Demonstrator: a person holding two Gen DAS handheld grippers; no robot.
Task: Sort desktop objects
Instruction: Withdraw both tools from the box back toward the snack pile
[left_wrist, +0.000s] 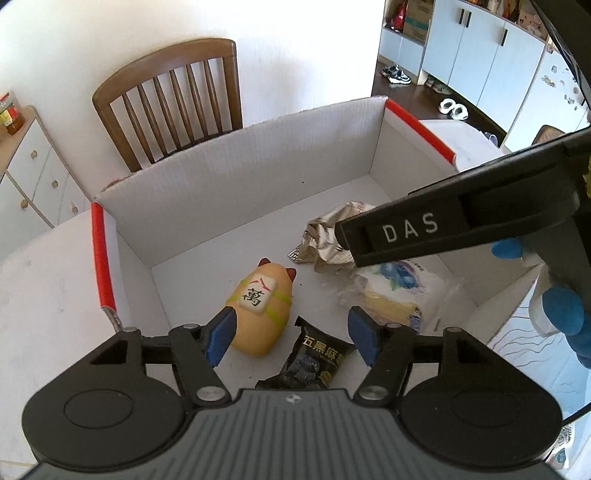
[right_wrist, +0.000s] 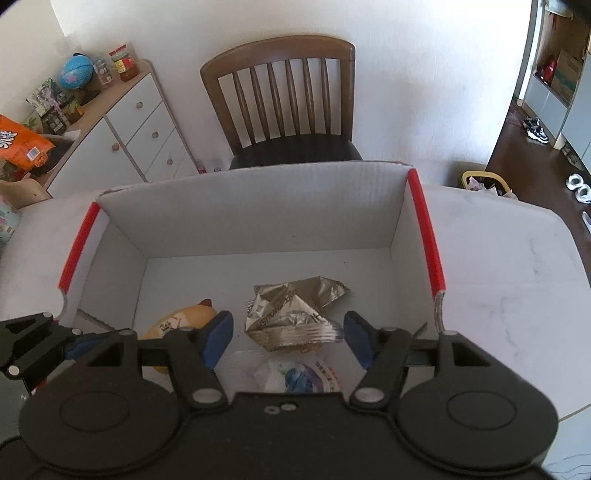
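A white cardboard box (left_wrist: 236, 192) with red-taped corners stands on the table. On its floor lie a yellow cat toy (left_wrist: 260, 310) bearing a mahjong tile, a black snack packet (left_wrist: 317, 358), a crumpled silver foil wrapper (left_wrist: 325, 236) and a clear bagged bun (left_wrist: 402, 295). My left gripper (left_wrist: 292, 332) hangs open over the toy and the black packet, nothing between its pads. My right gripper (right_wrist: 288, 338) is open above the foil wrapper (right_wrist: 295, 310) and the clear bag (right_wrist: 303, 376), holding nothing. One of its fingers (left_wrist: 406, 232), marked DAS, reaches in from the right.
A brown wooden chair (right_wrist: 284, 99) stands behind the box (right_wrist: 258, 210). A white drawer cabinet (right_wrist: 140, 129) with jars and a globe is at the back left. White table (right_wrist: 509, 266) lies either side of the box. A blue-gloved hand (left_wrist: 561, 310) grips the right tool.
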